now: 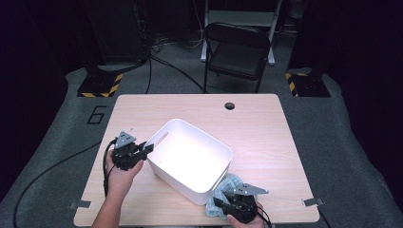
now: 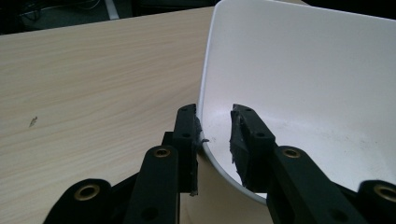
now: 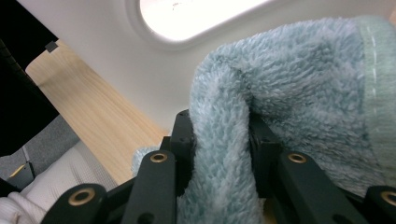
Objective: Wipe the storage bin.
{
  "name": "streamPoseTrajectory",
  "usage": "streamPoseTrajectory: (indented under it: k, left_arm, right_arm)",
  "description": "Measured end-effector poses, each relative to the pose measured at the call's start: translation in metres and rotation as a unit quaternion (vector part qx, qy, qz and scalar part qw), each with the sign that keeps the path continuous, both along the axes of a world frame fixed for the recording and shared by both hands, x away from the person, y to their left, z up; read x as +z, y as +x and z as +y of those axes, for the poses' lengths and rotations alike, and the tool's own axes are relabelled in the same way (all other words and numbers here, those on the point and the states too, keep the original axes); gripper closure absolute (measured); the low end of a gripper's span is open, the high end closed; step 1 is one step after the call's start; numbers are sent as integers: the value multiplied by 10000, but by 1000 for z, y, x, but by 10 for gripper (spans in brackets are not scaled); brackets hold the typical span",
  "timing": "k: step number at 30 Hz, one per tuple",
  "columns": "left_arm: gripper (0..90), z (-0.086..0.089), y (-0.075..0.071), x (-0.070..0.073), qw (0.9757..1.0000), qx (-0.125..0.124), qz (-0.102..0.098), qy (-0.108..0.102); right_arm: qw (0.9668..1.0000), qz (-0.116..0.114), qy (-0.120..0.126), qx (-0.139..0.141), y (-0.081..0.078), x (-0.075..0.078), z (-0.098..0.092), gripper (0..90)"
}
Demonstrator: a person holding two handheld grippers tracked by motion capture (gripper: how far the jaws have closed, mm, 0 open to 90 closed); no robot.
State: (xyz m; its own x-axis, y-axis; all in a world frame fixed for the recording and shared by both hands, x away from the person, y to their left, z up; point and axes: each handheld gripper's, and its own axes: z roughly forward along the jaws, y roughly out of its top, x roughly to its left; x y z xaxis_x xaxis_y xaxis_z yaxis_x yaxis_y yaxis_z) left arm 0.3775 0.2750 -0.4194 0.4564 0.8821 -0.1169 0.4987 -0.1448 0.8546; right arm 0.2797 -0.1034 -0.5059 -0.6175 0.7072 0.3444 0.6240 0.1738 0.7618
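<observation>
**A:** Left gripper (image 2: 212, 135) straddles the rim of the white tub (image 1: 216, 154): one jaw outside, touching the wall, the other inside with a gap to the plastic. So it is part open, wall between the jaws, not clamped. No real hold yet.

**B:** Right gripper (image 1: 227, 203)?

**A:** Its jaws are closed on a fold of the blue-green towel (image 3: 280, 93). Pinch looks solid in the right gripper view. The towel hangs just ahead of the jaws, against the tub's outer wall, below the oval handle cut-out (image 3: 196, 14).

**B:** Risks?

**A:** Likely three. If the left gripper lifts or steadies before the inner jaw seats, the smooth curved rim slides out and the tub skids across the table (image 1: 256, 118). If it clamps hard at the corner, thin plastic flexes and the tub tips toward the left gripper.

**B:** Third?

**A:** The towel is bulky and only one fold is pinched. Swinging it over the rim may drag the loose part on the wall, shoving an unheld tub.
</observation>
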Motion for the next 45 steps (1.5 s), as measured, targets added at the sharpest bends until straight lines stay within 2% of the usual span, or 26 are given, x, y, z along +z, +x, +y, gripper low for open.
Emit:
streamPoseTrajectory:
  k: [5, 9, 14, 20, 26, 27, 28, 30, 32, 35, 38, 40, 45]
  left_arm:
    - [722, 5, -10, 0, 9999, 112, -16, 76]
    - [725, 14, -17, 1, 9996, 255, 46, 124]
    - [751, 26, -23, 1, 9990, 443, 85, 55]
    - [750, 26, -24, -1, 9990, 444, -18, -19]
    - [766, 22, -24, -2, 9987, 509, -48, 26]
    - [766, 22, -24, -2, 9987, 509, -48, 26]
    - [766, 22, -24, -2, 9987, 514, -49, 25]
    - [766, 22, -24, -2, 9986, 527, -56, 5]
    - [766, 21, -24, -2, 9985, 537, -54, -6]
    - [767, 21, -24, -2, 9984, 556, -47, 8]
    - [766, 19, -24, -2, 9984, 557, -55, 4]
    - [766, 18, -25, -2, 9985, 552, -60, 10]
    - [758, 17, -25, -3, 9984, 555, -95, 5]
  right_arm:
    - [10000, -4, -37, 39, 5, 1, 2, 682]
    - [9999, -5, -47, 115, 12, 2, 6, 681]
    - [9996, -40, -45, 279, 17, 1, 14, 678]
    - [9994, -96, -131, 294, 16, 1, 16, 675]
    - [9992, -151, -88, 367, 13, 6, 17, 688]
    - [9991, -205, -19, 372, 10, 14, 17, 688]
    - [9991, -205, -19, 372, 10, 14, 17, 688]
    - [9987, -296, 79, 406, 7, 23, 16, 687]
    - [9980, -445, 261, 371, 2, 36, 15, 687]
    - [9955, -756, 425, 391, -4, 56, 13, 684]
    - [9931, -954, 580, 371, -10, 70, 10, 685]
    - [9922, -1115, 398, 382, -10, 74, 10, 686]
    - [9928, -1091, 278, 407, -9, 68, 13, 694]
